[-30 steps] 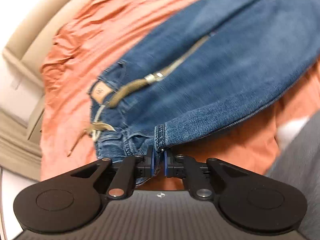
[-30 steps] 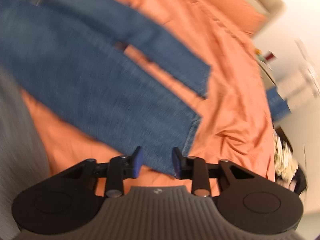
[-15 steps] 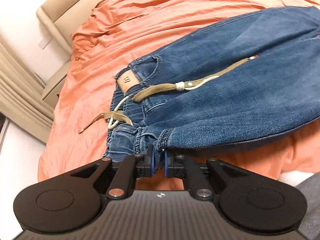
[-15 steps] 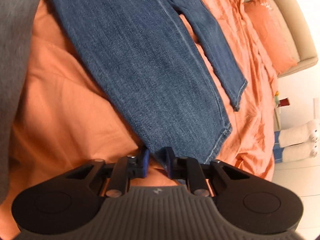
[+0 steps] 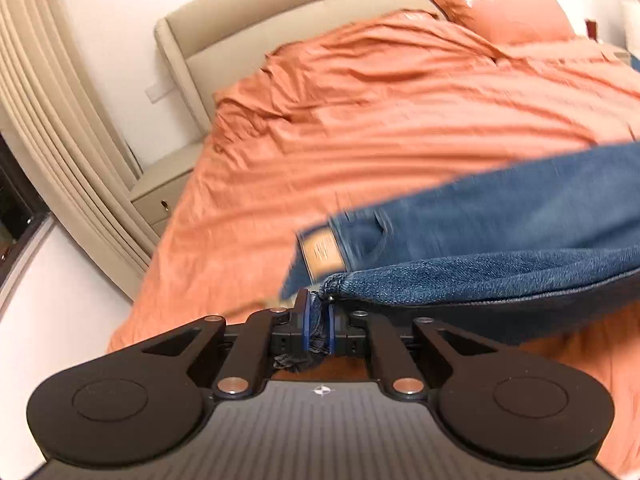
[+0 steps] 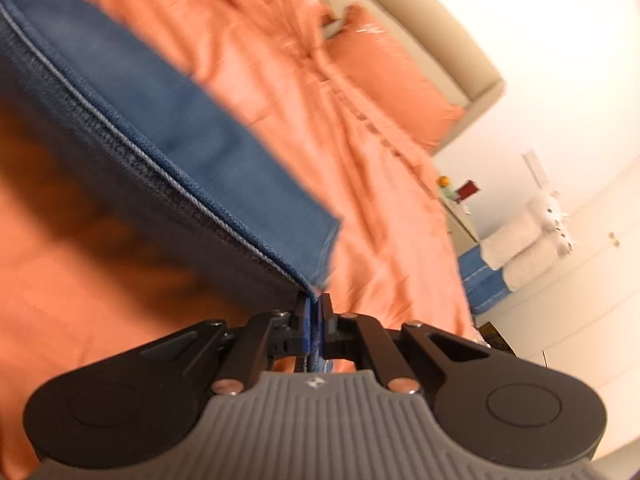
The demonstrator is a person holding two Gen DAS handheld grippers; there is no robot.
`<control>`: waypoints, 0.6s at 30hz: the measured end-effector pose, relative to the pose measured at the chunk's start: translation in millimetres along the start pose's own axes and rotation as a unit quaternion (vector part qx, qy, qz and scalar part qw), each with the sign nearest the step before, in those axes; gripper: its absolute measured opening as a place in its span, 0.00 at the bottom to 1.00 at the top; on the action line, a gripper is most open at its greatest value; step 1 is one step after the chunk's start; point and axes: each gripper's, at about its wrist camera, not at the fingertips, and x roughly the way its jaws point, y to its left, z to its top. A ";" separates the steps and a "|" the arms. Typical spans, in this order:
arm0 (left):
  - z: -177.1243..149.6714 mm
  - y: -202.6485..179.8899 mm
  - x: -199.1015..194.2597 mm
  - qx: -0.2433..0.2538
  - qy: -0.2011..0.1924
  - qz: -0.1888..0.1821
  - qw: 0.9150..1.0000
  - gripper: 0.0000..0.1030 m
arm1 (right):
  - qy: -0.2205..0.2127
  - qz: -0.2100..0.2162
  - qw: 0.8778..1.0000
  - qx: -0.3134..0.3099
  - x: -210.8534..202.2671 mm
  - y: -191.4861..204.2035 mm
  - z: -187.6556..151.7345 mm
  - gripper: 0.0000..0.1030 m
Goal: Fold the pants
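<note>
Blue jeans [image 5: 500,248] lie over an orange bed [image 5: 380,128]. My left gripper [image 5: 318,312] is shut on the waistband edge, near the tan leather patch [image 5: 322,252], and holds it raised off the sheet. My right gripper [image 6: 314,308] is shut on the hem of a trouser leg [image 6: 192,160], lifted so the denim stretches away to the upper left with its shadow on the sheet below. The rest of the jeans between the two grips is blurred.
A beige headboard [image 5: 280,24] and an orange pillow [image 5: 504,12] stand at the far end. Curtains [image 5: 52,120] and a bedside cabinet [image 5: 160,196] are at the left. At the right, folded white towels [image 6: 524,240] sit by a small table.
Both grippers have lifted and tilted up toward the headboard. The right gripper has closed on the leg hem it was around. The left kept its hold on the waistband.
</note>
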 end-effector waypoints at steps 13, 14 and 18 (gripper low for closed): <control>100.6 -8.5 128.5 -0.036 0.038 0.024 0.998 0.08 | 0.038 -0.021 0.998 0.053 154.4 -36.2 131.7 0.00; 103.5 -12.2 144.7 -0.034 0.045 0.023 0.998 0.08 | 0.044 -0.023 0.998 0.050 173.6 -33.4 136.8 0.00; 106.1 -31.2 202.2 -0.016 0.071 0.022 0.997 0.09 | 0.078 -0.015 0.996 0.044 239.5 -15.3 152.9 0.00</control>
